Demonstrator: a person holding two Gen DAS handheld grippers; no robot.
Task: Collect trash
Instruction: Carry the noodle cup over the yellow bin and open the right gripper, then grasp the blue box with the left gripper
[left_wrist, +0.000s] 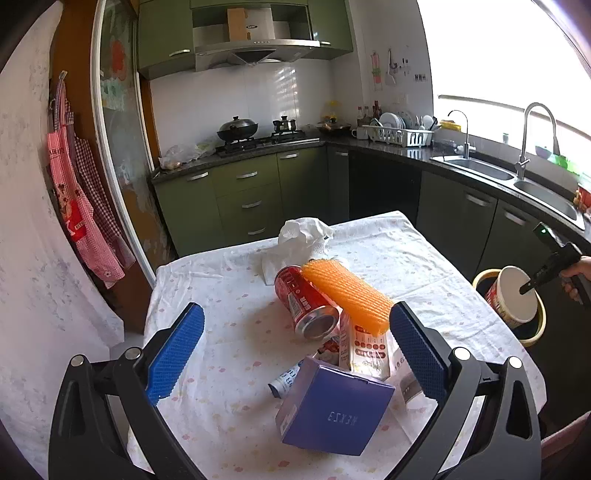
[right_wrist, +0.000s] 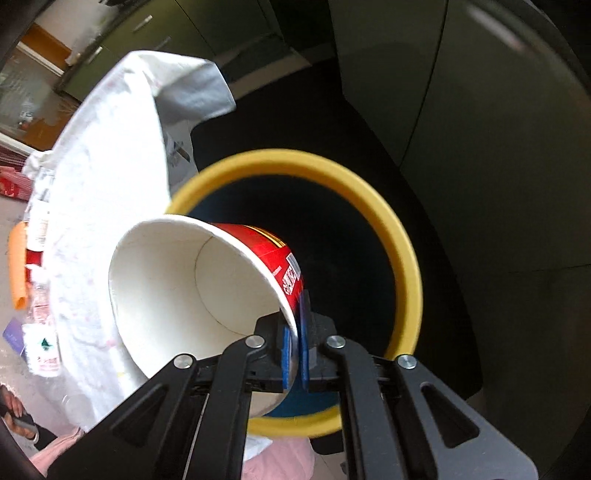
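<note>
In the left wrist view my left gripper is open above a pile of trash on the table. The pile holds a red can on its side, an orange ribbed piece across it, a printed carton, a purple box and a crumpled tissue. My right gripper is shut on the rim of a red-and-white paper cup. The cup hangs tilted over the yellow-rimmed bin. From the left wrist view the cup and bin sit right of the table.
The table with its white flowered cloth stands in a kitchen. Green cabinets, a stove and a sink counter lie behind it. Aprons hang at left. A person's hand holds the right gripper.
</note>
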